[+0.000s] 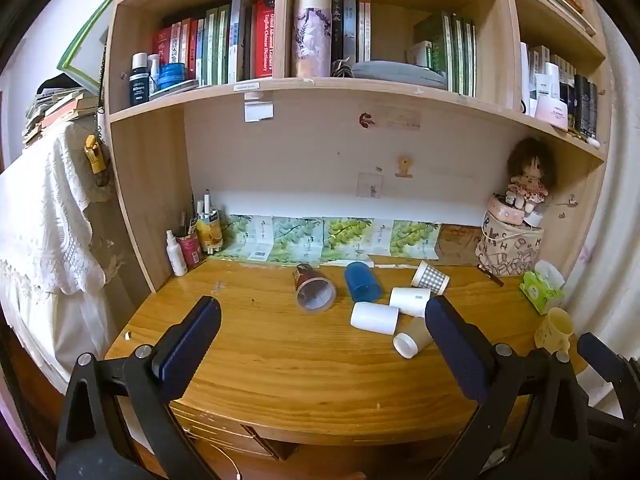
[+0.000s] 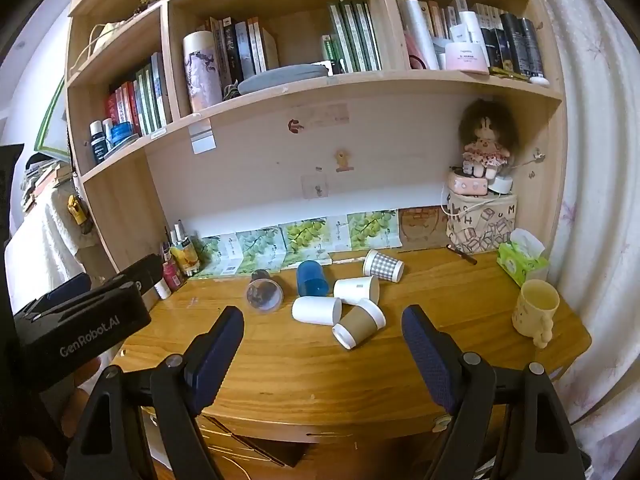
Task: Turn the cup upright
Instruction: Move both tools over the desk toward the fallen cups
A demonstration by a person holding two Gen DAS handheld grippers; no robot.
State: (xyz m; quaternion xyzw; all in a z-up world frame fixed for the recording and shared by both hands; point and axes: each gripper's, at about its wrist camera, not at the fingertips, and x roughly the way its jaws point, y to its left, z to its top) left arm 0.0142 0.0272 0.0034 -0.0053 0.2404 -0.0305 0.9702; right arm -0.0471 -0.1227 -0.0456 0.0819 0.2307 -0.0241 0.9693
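Several cups lie on their sides on the wooden desk [image 1: 280, 360]: a clear cup with a red band [image 1: 314, 290], a blue cup [image 1: 362, 282], a checkered paper cup [image 1: 430, 278], two white cups [image 1: 374, 318] [image 1: 410, 301] and a brown paper cup with a white lid [image 1: 412, 338]. In the right wrist view they show as the clear cup [image 2: 264, 294], blue cup [image 2: 312, 279], checkered cup [image 2: 383, 266], white cups [image 2: 316, 310] [image 2: 356, 289] and brown cup [image 2: 359, 326]. My left gripper [image 1: 320, 332] is open and empty above the desk's front. My right gripper [image 2: 322, 340] is open and empty, short of the brown cup.
A yellow mug [image 2: 535, 310] stands upright at the desk's right edge, next to a green tissue pack [image 2: 520, 258]. A patterned bag with a doll [image 2: 482, 224] stands at the back right. Bottles and pens [image 1: 196, 240] stand at the back left. Shelves with books hang above.
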